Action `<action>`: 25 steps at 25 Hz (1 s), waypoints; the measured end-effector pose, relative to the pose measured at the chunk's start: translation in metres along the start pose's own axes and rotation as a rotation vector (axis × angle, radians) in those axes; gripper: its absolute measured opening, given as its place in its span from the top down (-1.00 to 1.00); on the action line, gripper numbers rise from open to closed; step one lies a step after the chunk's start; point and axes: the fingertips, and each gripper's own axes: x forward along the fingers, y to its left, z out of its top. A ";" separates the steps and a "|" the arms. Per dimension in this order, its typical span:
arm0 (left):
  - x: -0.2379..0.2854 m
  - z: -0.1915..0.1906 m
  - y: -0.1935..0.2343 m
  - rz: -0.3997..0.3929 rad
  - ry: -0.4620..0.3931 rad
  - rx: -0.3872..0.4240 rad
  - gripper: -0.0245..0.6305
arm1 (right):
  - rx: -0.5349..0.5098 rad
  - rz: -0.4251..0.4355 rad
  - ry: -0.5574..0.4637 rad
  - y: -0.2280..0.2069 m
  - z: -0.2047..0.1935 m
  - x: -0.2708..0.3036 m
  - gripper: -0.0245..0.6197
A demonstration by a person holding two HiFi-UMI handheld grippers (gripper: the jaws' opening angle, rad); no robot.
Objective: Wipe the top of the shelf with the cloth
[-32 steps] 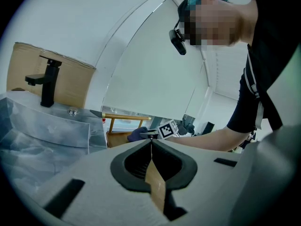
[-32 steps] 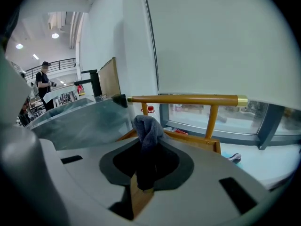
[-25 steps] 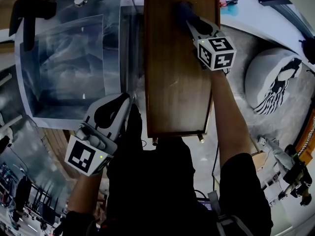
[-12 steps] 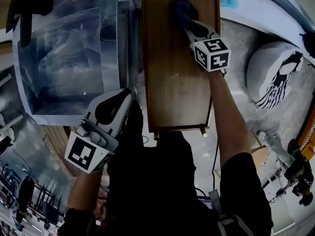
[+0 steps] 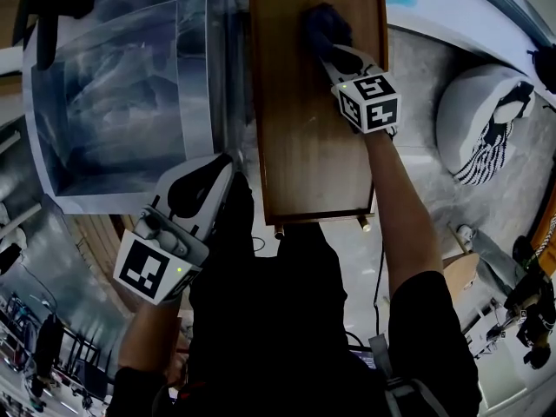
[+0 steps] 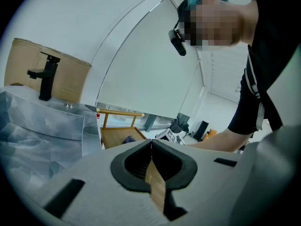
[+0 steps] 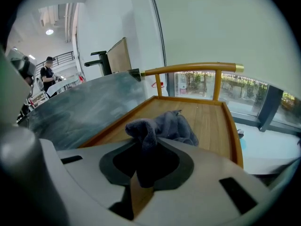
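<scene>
Wooden shelf top (image 5: 304,146): dark blue cloth (image 5: 323,26) (bunched) pinched by right gripper (image 5: 337,55); left gripper (image 5: 213,181) pressed together, empty, alongside.

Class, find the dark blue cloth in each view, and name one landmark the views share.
Head view: dark blue cloth top centre, on the brown wooden shelf top.
Left gripper view: small dark patch left of centre, on the shelf.
Right gripper view: centre, gripped between the jaws.
Shared landmark: the shelf top.

a black faucet (image 5: 45,24) stands at the steel sink's (image 5: 195,85) corner, a patterned white cushion (image 5: 478,120) well apart.
</scene>
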 end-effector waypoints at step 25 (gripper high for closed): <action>-0.023 -0.024 -0.038 -0.052 0.007 0.021 0.85 | 0.031 0.026 0.029 0.054 -0.058 -0.044 0.74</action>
